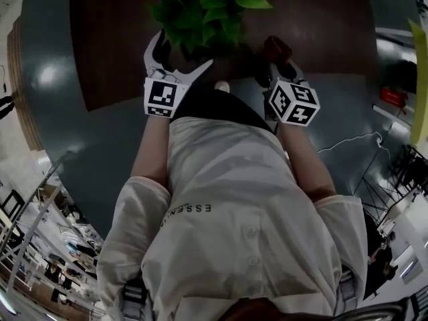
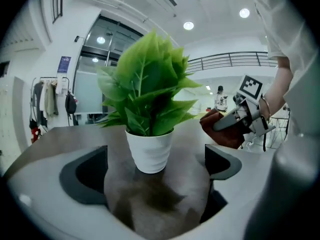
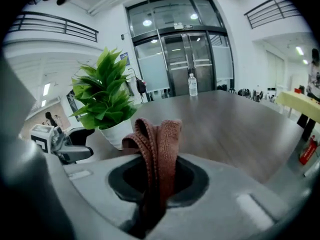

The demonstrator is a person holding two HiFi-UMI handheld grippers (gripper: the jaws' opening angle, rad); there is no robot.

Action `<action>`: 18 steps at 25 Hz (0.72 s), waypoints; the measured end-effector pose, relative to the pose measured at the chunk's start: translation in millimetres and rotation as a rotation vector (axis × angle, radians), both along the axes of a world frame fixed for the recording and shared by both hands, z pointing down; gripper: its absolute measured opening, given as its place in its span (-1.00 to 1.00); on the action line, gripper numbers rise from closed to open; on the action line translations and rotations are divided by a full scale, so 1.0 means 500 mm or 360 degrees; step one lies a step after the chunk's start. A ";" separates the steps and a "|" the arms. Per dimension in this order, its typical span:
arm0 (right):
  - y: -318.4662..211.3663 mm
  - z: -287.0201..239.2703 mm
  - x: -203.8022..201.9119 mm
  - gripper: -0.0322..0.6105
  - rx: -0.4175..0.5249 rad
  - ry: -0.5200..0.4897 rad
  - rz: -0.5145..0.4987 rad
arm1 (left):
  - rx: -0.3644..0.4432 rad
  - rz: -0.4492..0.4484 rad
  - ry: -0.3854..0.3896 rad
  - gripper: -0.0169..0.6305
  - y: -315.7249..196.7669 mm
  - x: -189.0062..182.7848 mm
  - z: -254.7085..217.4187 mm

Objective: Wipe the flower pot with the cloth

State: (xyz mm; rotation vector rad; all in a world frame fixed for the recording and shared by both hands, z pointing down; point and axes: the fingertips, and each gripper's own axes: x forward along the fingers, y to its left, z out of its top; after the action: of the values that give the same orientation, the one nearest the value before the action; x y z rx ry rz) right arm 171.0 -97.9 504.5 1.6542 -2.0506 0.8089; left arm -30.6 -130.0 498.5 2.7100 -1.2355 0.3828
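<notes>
A white flower pot (image 2: 150, 151) with a leafy green plant (image 2: 147, 91) stands on the dark wooden table (image 3: 240, 124). My left gripper (image 2: 155, 171) is open, its jaws wide apart, and the pot stands just ahead of the gap, untouched. In the head view the leaves (image 1: 210, 9) hide the pot, with the left gripper (image 1: 177, 55) below and left of them. To the pot's right, my right gripper (image 3: 157, 176) is shut on a folded reddish-brown cloth (image 3: 157, 139) that sticks up from its jaws. The cloth (image 2: 220, 131) hangs a short way off the pot.
A water bottle (image 3: 191, 85) stands at the table's far end. A small white object (image 1: 222, 86) lies on the table near the person's body. Glass doors are behind the table, and a yellow table (image 3: 300, 101) and a red extinguisher (image 3: 306, 151) are off to the right.
</notes>
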 end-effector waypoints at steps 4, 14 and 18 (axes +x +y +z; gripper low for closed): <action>-0.045 -0.003 0.046 -0.75 0.0069 0.0012 -0.0101 | 0.0119 -0.0216 0.0026 1.00 -0.046 0.036 0.018; -0.105 -0.022 0.071 -0.75 0.0175 -0.0021 -0.0135 | 0.0274 -0.0285 0.0183 1.00 -0.160 0.075 -0.017; -0.111 -0.029 0.072 -0.75 0.0187 -0.0006 -0.0163 | 0.0126 -0.0240 0.0164 0.96 -0.174 0.090 0.009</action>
State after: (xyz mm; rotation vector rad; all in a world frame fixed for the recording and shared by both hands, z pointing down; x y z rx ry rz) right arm 206.8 -153.3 490.2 1.5930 -2.2038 0.6693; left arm 14.4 -217.2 502.9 2.6399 -1.4424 0.1772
